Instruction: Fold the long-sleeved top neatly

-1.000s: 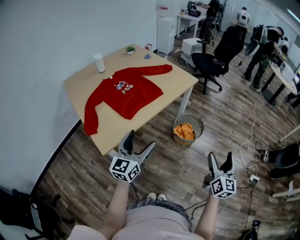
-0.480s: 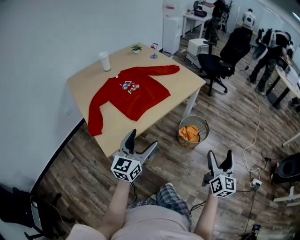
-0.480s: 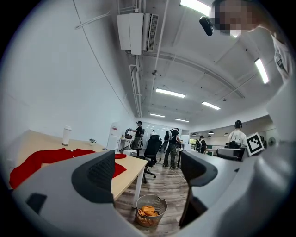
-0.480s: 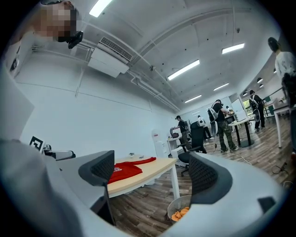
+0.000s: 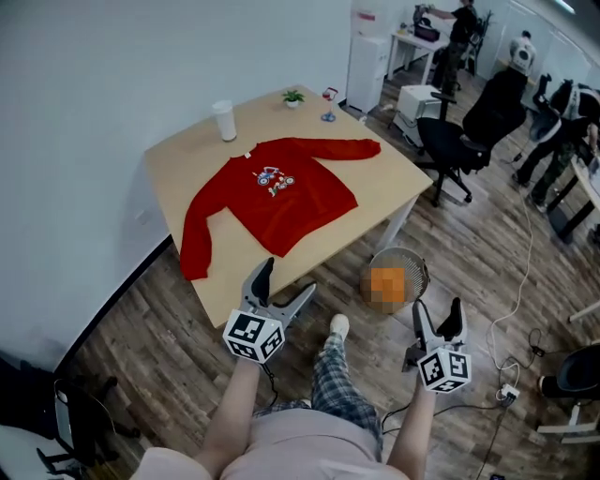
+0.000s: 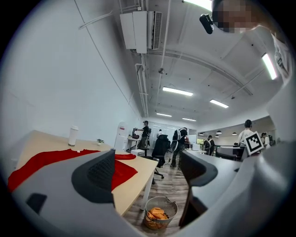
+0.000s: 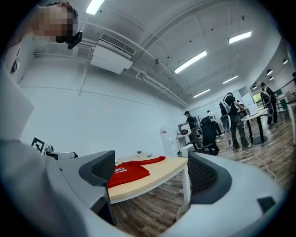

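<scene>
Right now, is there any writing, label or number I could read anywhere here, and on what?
No text here can be read.
Red top: chest print is a small picture; any lettering is too small to read.
White cabinet: red label, too blurred to read.
Left gripper and right gripper: marker cubes show black-and-white square patterns, no letters.

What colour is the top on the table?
The top is red; clearest in the head view.

Red top (image 5: 272,192) — printed chest — tan table (image 5: 394,183)
</scene>
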`<state>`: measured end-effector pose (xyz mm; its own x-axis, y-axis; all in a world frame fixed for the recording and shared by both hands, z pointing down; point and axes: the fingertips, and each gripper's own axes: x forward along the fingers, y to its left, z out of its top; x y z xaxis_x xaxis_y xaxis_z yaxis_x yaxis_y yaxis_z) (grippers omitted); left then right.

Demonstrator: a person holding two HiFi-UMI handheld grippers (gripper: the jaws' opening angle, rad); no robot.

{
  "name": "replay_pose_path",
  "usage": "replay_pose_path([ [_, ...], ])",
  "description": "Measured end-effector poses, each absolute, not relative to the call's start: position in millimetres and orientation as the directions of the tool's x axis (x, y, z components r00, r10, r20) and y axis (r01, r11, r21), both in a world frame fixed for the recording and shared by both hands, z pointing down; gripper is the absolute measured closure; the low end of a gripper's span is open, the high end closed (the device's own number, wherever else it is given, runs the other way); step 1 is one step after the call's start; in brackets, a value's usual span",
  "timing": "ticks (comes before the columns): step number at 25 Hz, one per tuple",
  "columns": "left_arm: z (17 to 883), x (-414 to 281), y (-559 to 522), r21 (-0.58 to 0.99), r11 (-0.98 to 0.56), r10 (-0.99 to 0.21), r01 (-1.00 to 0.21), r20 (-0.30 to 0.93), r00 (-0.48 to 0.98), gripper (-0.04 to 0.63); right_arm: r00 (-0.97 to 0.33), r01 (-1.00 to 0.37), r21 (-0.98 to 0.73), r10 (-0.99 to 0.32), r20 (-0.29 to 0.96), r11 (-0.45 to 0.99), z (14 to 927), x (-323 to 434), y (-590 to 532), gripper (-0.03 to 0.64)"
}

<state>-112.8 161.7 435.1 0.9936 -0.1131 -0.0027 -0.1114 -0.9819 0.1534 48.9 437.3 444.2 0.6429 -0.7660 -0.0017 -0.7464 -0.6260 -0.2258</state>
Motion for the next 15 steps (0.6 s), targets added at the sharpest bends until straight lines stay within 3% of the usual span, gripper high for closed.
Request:
replay_pose_path([
  [7,454,-59,88,0.15,-0.957,-0.252,-0.249,-0.001,0.968,0.166,0.541,-0.829,-0.209,-0.839,-0.061,-0.519,450,141,346,0.143],
  [15,431,7,-37,0.168,-0.866,-0.479,-0.471,-0.01,0.878,0.166,0.32,-0.931,-0.201,-0.946,-0.055,-0.304,422,262,164,0.143],
])
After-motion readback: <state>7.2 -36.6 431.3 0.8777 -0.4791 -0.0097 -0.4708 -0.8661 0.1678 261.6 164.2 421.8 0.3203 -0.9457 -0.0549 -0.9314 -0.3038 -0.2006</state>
